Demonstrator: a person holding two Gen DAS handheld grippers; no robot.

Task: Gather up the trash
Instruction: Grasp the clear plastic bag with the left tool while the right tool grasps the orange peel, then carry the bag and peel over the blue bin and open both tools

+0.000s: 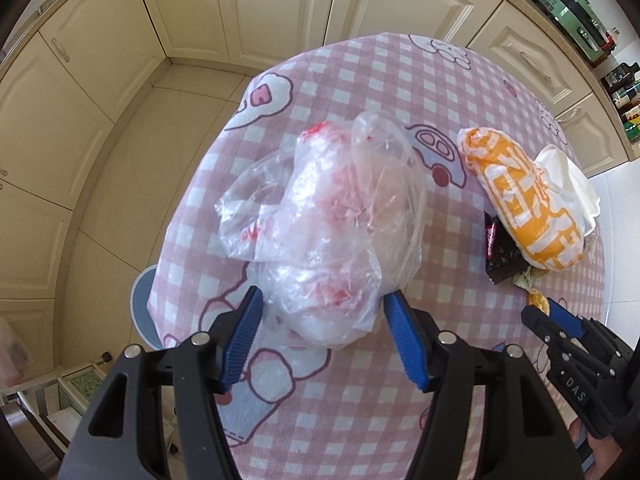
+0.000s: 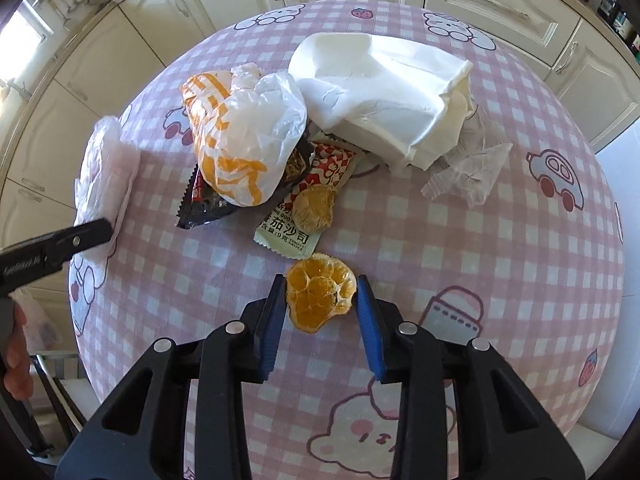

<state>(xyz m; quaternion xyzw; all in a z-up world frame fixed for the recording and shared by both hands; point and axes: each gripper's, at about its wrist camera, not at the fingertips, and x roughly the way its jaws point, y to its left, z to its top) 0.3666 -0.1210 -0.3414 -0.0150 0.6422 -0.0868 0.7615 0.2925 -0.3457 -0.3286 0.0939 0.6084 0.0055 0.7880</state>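
Note:
A crumpled clear plastic bag (image 1: pixel 320 216) with red print lies on the pink checked tablecloth (image 1: pixel 360 420). My left gripper (image 1: pixel 322 312) is open, its blue fingers on either side of the bag's near end. My right gripper (image 2: pixel 322 294) has its fingers against both sides of an orange peel (image 2: pixel 320 294) on the table. The right gripper also shows in the left wrist view (image 1: pixel 556 320). The clear bag shows at the left of the right wrist view (image 2: pixel 104 168).
An orange-and-white bag (image 2: pixel 240 136), a dark wrapper (image 2: pixel 204 204), a ketchup sachet (image 2: pixel 296 232), a second peel piece (image 2: pixel 314 208), a white paper bag (image 2: pixel 384 92) and a clear wrapper (image 2: pixel 468 176) lie on the table. Cream cabinets (image 1: pixel 100 100) surround it.

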